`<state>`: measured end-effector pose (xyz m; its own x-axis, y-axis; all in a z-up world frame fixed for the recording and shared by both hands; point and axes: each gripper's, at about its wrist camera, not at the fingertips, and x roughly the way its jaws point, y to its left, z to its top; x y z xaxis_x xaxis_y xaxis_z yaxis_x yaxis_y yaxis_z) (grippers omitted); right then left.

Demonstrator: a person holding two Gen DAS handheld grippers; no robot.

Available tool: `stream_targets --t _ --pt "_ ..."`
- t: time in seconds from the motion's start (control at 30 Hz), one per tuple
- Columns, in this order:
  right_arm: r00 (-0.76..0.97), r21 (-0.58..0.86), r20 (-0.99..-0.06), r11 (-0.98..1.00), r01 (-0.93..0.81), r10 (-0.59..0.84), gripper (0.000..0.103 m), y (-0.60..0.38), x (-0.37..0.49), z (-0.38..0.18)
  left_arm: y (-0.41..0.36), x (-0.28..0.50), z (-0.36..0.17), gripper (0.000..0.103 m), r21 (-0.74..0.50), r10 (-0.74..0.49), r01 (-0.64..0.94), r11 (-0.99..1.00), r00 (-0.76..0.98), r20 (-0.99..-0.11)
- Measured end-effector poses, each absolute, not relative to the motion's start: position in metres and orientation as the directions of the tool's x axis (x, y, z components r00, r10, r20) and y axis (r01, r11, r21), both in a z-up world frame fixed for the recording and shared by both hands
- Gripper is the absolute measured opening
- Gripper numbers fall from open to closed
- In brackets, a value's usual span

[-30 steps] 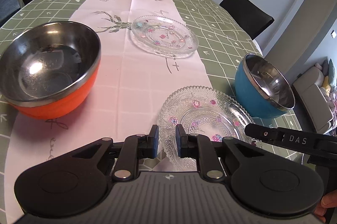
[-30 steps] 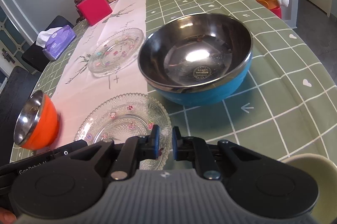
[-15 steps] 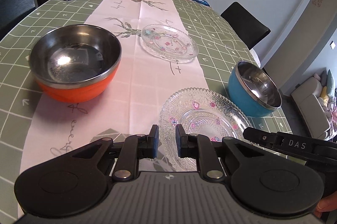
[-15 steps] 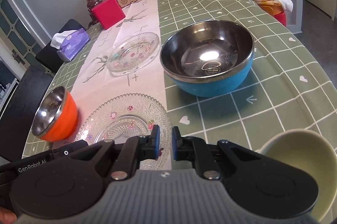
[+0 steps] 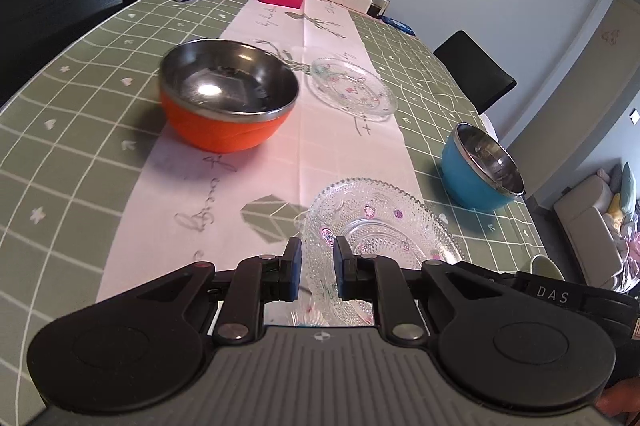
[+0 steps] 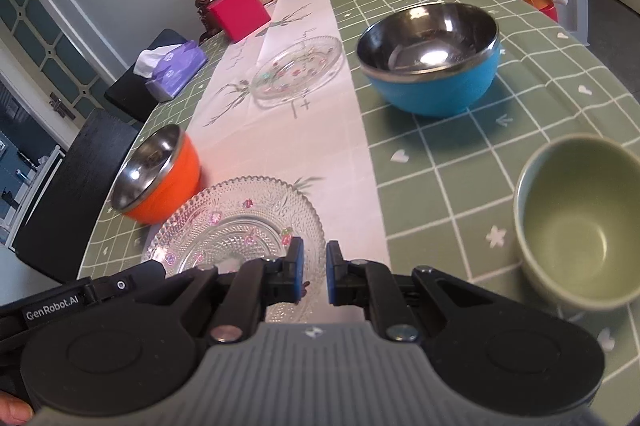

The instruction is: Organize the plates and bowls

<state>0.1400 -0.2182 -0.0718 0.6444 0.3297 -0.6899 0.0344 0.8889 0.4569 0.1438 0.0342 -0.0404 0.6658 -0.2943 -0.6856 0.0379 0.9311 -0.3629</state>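
Both my grippers clamp the near glass plate (image 5: 384, 226): left gripper (image 5: 317, 272) pinches its near rim, right gripper (image 6: 311, 274) pinches the rim on its side, jaws nearly closed on thin glass. The plate is clear, beaded, scalloped edge, pink flower dots, sitting tilted over the white runner (image 5: 320, 146). A second glass plate (image 5: 352, 90) lies flat farther up the runner. The orange bowl (image 5: 228, 94) and blue bowl (image 5: 480, 166) are steel-lined, round, glossy. Only the right wrist view shows the matte green ceramic bowl (image 6: 580, 222) fully; the left view catches just its rim. Open runner lies between the plates; the blue bowl sits near the table edge.
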Motion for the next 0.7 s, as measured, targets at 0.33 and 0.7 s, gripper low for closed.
stream_targets --t 0.33,0.7 --pt "0.621 0.493 -0.686 0.870 0.013 0.380 0.009 -0.199 0.101 -0.081 0.063 0.100 -0.047 0.018 -0.398 -0.282 -0.018 0.917 0.677 -0.680" --pt "0.609 0.465 -0.700 0.885 -0.010 0.374 0.009 -0.181 0.089 -0.089 0.081 0.084 -0.061 0.018 -0.426 -0.274 -0.064 0.903 0.676 -0.684"
